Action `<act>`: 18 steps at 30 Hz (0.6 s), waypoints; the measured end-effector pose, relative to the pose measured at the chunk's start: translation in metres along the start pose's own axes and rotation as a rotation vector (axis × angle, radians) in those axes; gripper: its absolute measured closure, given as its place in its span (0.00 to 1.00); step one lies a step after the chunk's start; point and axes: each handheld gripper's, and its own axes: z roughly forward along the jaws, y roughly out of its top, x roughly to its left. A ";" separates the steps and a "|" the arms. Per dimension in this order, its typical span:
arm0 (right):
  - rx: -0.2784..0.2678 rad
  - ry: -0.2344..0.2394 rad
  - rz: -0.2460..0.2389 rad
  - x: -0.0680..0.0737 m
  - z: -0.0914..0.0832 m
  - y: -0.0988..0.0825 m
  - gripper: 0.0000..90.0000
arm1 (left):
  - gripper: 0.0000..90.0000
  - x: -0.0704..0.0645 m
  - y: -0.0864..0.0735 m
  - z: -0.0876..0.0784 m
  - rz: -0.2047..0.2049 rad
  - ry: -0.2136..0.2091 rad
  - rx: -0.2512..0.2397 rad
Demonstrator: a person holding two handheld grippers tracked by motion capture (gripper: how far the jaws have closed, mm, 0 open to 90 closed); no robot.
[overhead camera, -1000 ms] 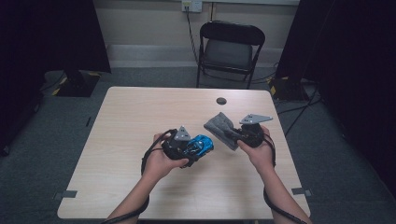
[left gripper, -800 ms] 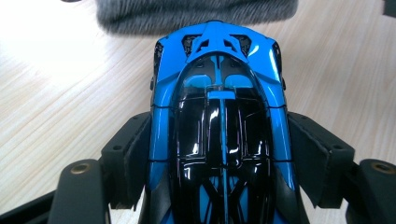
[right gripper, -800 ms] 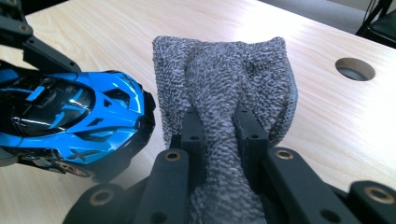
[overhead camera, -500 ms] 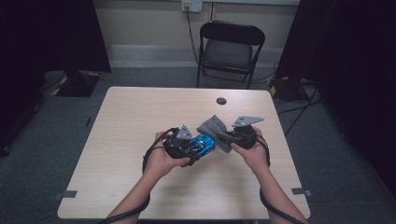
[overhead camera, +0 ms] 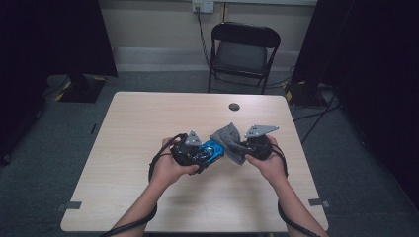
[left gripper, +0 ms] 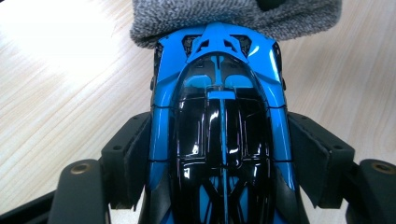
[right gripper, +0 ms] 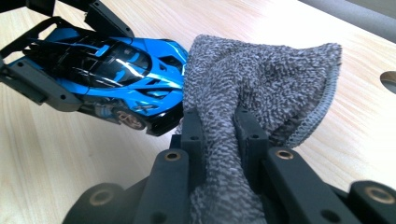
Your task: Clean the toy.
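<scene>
A glossy blue and black toy car is clamped between the two pads of my left gripper, one pad on each side of its body. In the high view the car hangs just above the middle of the wooden table. My right gripper is shut on a grey terry cloth, which bunches between its jaws. The cloth touches the car's far end. In the right gripper view the car lies to the left of the cloth, with the left gripper's jaws around it.
A small dark round hole sits in the table near its far edge. A black folding chair stands behind the table. Cables trail from both grippers along the person's forearms.
The right gripper with the cloth has moved a little to the left, bringing the cloth against the car. The left gripper has stayed where it was.
</scene>
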 end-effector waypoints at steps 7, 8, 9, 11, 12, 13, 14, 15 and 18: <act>-0.010 0.013 0.005 0.004 -0.001 -0.003 0.85 | 0.32 0.003 -0.001 0.001 -0.020 0.013 0.000; -0.011 0.016 0.004 0.005 -0.001 -0.003 0.85 | 0.31 0.003 -0.002 0.001 -0.023 0.017 -0.004; -0.013 0.017 0.006 0.005 -0.002 -0.003 0.85 | 0.32 0.004 -0.002 0.001 -0.024 0.018 -0.001; -0.015 0.022 0.006 0.007 -0.002 -0.004 0.85 | 0.32 0.006 -0.003 0.001 -0.029 0.025 0.004; -0.014 0.022 0.005 0.008 -0.002 -0.004 0.85 | 0.32 0.007 -0.003 0.001 -0.032 0.026 0.006; -0.014 0.027 0.006 0.008 -0.002 -0.005 0.85 | 0.32 0.007 -0.004 0.001 -0.038 0.031 0.004; -0.016 0.030 0.009 0.009 -0.002 -0.005 0.85 | 0.32 0.008 -0.004 0.001 -0.036 0.034 0.002; -0.015 0.031 0.008 0.010 -0.002 -0.006 0.85 | 0.32 0.009 -0.005 0.000 -0.042 0.039 0.006; -0.018 0.044 0.013 0.013 0.000 -0.008 0.85 | 0.32 0.012 -0.007 0.000 -0.049 0.049 0.004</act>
